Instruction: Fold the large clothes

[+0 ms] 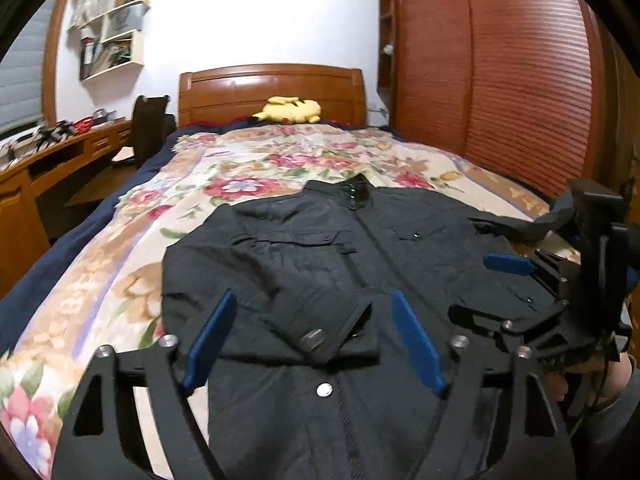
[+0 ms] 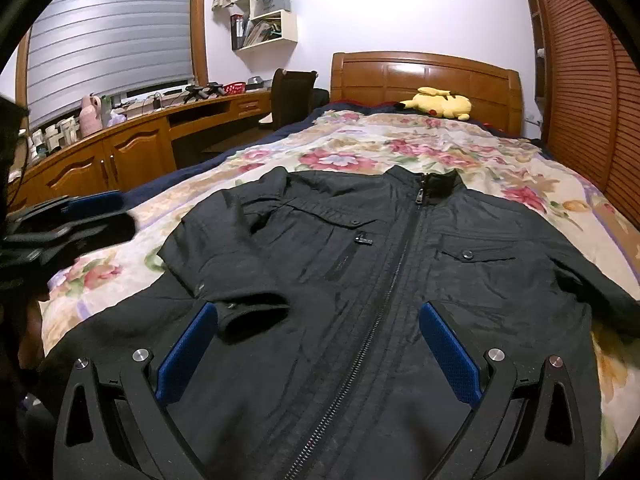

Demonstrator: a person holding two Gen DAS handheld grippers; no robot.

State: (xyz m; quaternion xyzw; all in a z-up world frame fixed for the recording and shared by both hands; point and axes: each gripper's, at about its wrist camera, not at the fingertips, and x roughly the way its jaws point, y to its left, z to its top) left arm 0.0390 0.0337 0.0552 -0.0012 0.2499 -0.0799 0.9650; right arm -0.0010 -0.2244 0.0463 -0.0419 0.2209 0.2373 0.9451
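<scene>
A black zip-up jacket [image 1: 332, 256] lies front side up on the floral bedspread [image 1: 248, 168], collar toward the headboard. Its left sleeve is folded across the chest, with the cuff [image 1: 320, 340] between my left gripper's fingers. My left gripper [image 1: 314, 304] is open and empty just above the jacket's lower front. In the right wrist view the jacket [image 2: 400, 264] fills the middle, zipped up, with the folded cuff [image 2: 256, 312] by the left finger. My right gripper [image 2: 320, 316] is open and empty over the lower front. The right sleeve [image 2: 592, 280] stretches out to the right.
A yellow plush toy [image 1: 290, 110] lies at the wooden headboard [image 1: 272, 88]. A louvred wooden wardrobe [image 1: 500, 72] stands along the bed's right side. A wooden desk [image 2: 132, 140] with clutter and a dark chair [image 2: 292, 92] stand left of the bed. Wall shelves [image 2: 268, 16] hang above.
</scene>
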